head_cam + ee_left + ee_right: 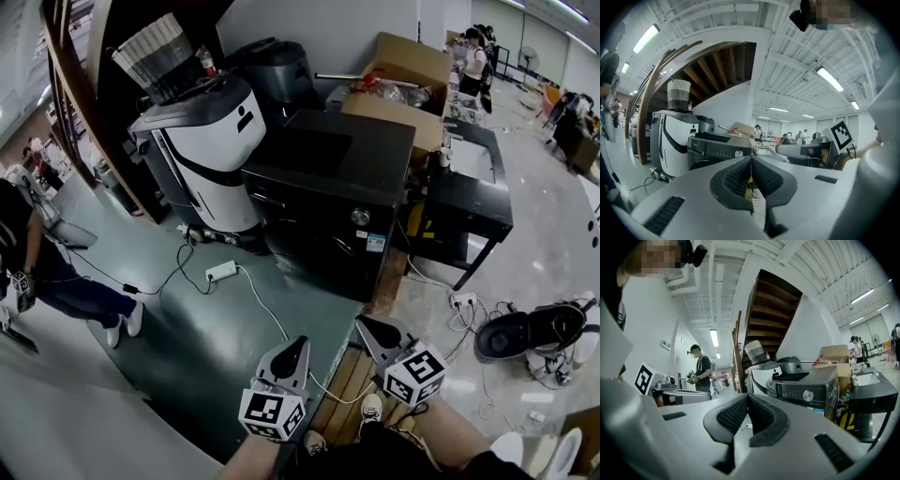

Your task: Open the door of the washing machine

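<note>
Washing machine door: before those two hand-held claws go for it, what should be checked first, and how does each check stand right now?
1. Washing machine in view ahead: ok.
2. Left gripper empty: ok, jaws together, nothing between them.
3. Right gripper empty: ok, jaws together too.
4. Grippers close enough to the door: not ok, both are well short of the machine.
5. Floor ahead free of snags: not ok, a white power strip and a cable lie in front of the machine.
6. Door handle found: cannot tell, the machine's front is too dark.
</note>
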`<state>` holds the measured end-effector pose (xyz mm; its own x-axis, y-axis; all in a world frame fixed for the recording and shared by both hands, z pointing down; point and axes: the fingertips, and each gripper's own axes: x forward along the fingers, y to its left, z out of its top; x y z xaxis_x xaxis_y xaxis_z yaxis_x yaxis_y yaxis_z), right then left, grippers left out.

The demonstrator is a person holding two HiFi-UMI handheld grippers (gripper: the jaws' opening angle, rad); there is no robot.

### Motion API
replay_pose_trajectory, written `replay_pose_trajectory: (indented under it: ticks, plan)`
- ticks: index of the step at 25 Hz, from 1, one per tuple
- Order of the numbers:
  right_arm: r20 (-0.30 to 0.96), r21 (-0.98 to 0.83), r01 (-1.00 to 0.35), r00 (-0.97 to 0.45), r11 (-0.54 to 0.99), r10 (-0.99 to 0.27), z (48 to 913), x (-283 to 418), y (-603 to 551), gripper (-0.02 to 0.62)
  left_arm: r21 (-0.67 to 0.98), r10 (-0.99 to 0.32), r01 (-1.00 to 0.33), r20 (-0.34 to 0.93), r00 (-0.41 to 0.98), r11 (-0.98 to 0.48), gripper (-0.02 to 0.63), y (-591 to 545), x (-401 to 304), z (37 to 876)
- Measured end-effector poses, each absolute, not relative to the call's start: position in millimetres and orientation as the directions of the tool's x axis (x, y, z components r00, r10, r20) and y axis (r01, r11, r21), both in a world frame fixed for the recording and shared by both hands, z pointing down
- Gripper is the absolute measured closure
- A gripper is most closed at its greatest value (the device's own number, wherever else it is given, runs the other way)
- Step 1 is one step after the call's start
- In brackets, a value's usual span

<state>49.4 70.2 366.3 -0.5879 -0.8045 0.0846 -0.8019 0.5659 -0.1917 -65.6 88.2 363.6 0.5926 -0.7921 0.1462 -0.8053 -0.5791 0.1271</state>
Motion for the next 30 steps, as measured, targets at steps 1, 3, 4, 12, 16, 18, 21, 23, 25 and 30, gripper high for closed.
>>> replay_pose_trajectory:
  ticks: [1,3,4,12,16,18,21,23,25,30]
  plan:
    - [0.078,-0.192,-0.799,-0.591,0.570,-0.803,367,53,65,0.578,0.124,-0.797,-0.810,0.145,0.587,-0.574,0.588,84,-63,364]
    - [0.071,-0.193,-0.797,-0.593,0.572,-0.802,368,59,56,0.578,0.120,-0.805,-0.818,0.146,0.576,-0.563,0.586,77,-59,365]
    - [0.070,-0.193,-0.797,-0.593,0.573,-0.802,369,63,51,0.576,0.120,-0.809,-0.822,0.146,0.569,-0.556,0.583,73,-57,366]
    - [0.061,-0.185,-0.757,-0.645,0.627,-0.762,369,84,21,0.492,0.127,-0.842,-0.853,0.142,0.520,-0.506,0.463,47,-36,367]
    - [0.050,-0.171,-0.734,-0.673,0.658,-0.738,371,92,9,0.447,0.117,-0.854,-0.865,0.141,0.501,-0.489,0.429,42,-24,369]
    - [0.049,-0.167,-0.725,-0.683,0.668,-0.729,373,96,3,0.435,0.111,-0.861,-0.872,0.144,0.489,-0.477,0.419,40,-20,370]
    - [0.051,-0.162,-0.716,-0.693,0.679,-0.719,374,101,-5,0.423,0.112,-0.869,-0.881,0.145,0.473,-0.460,0.414,38,-16,370]
    - [0.055,-0.153,-0.709,-0.702,0.689,-0.710,374,102,-7,0.422,0.110,-0.871,-0.882,0.143,0.470,-0.458,0.411,38,-14,370]
    - [0.058,-0.143,-0.704,-0.707,0.695,-0.704,375,103,-9,0.422,0.109,-0.870,-0.882,0.144,0.471,-0.459,0.410,38,-11,370]
    - [0.060,-0.136,-0.719,-0.692,0.681,-0.719,376,103,-16,0.417,0.105,-0.860,-0.872,0.141,0.490,-0.479,0.407,33,-13,369]
